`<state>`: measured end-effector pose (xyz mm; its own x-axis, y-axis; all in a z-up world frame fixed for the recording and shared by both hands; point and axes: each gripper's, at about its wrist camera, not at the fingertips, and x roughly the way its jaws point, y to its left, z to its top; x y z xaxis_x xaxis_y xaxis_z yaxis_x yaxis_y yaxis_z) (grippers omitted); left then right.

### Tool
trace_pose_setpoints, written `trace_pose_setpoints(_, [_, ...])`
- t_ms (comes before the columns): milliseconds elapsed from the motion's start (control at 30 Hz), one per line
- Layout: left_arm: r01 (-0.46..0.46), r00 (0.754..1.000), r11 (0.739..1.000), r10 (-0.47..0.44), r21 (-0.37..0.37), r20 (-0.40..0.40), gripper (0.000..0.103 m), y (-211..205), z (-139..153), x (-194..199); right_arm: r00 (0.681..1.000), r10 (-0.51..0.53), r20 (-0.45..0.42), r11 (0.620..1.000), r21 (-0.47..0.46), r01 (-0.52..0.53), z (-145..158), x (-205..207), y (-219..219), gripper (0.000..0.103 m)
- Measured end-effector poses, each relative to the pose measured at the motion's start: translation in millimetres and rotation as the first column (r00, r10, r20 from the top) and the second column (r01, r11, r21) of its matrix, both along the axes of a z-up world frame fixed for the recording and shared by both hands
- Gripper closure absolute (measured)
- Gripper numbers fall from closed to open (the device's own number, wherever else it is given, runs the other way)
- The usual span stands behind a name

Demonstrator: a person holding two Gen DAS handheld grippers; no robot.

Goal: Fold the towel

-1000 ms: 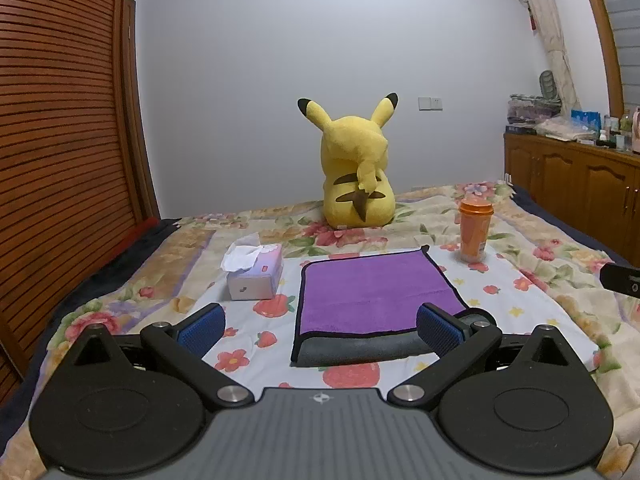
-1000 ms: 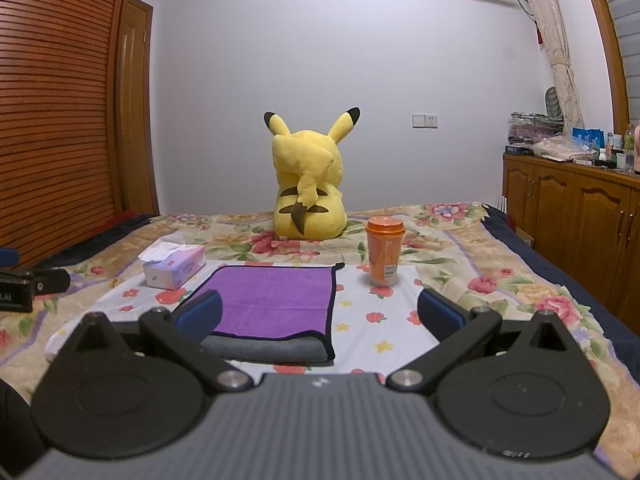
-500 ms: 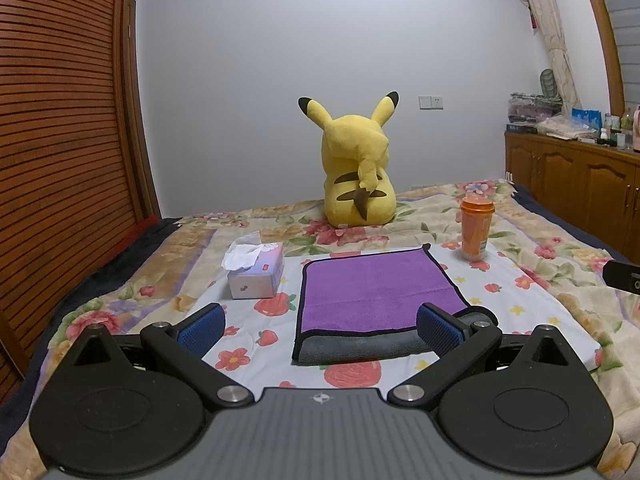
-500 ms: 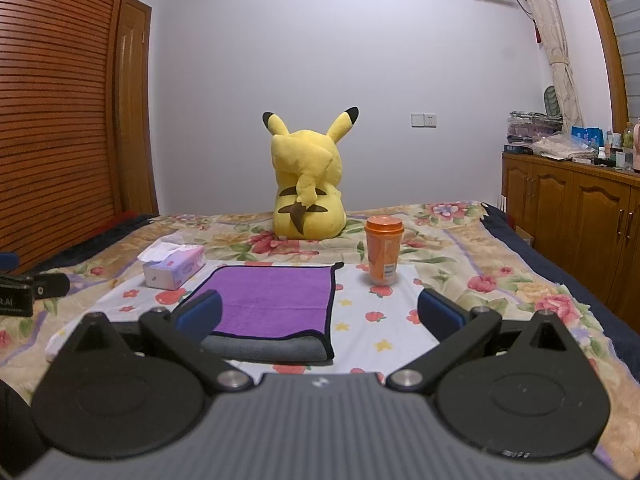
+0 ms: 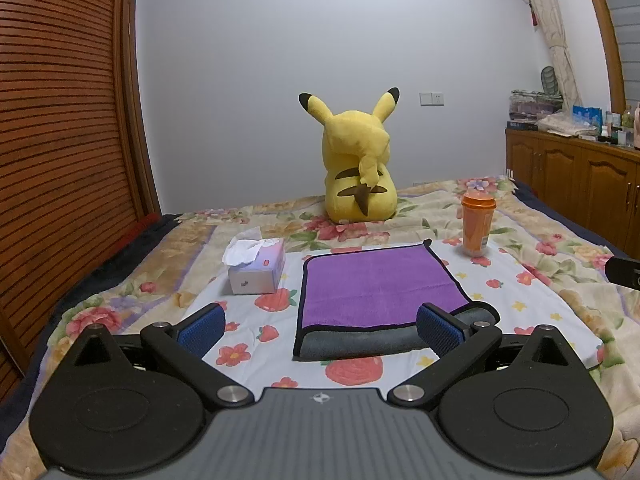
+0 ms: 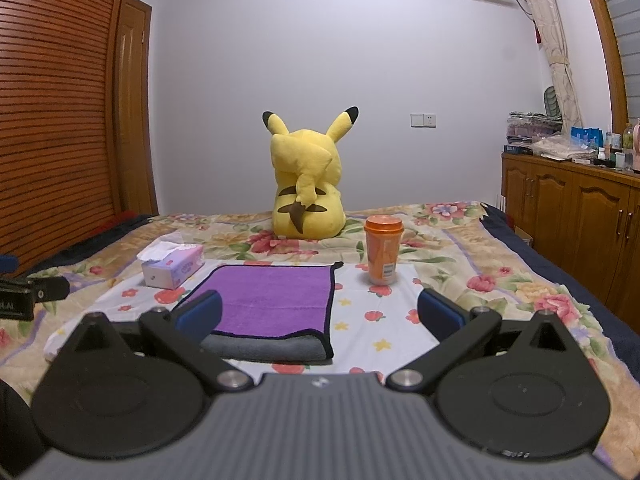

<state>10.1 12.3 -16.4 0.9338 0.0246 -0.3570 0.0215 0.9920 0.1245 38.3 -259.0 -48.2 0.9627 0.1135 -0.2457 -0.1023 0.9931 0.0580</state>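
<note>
A purple towel [image 5: 376, 284] with a black hem and grey underside lies folded flat on the flowered bedspread, the grey fold facing me. It also shows in the right wrist view [image 6: 276, 296]. My left gripper [image 5: 320, 330] is open and empty, held just short of the towel's near edge. My right gripper [image 6: 320, 318] is open and empty, near the towel's right near corner. The right gripper's body shows at the right edge of the left view [image 5: 624, 272], and the left gripper's body at the left edge of the right view [image 6: 28, 300].
A tissue box [image 5: 258, 268] stands left of the towel. An orange lidded cup [image 5: 476, 224] stands at its far right. A yellow plush toy [image 5: 358, 172] sits behind. Wooden cabinets [image 5: 580, 192] line the right wall, a slatted wardrobe [image 5: 60, 140] the left.
Both grippers stay open. The views have barely shifted; the left camera has drifted slightly, the towel has not moved.
</note>
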Motion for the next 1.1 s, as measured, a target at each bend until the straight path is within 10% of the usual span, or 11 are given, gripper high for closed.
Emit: trace_pose_setpoints(1100, [0.056, 0.992, 0.998, -0.055, -0.001, -0.11, 0.0, 4.2, -23.2, 66.4, 0.992, 0.034, -0.124, 0.999, -0.032, -0.038, -25.9, 46.1, 19.5, 0.0])
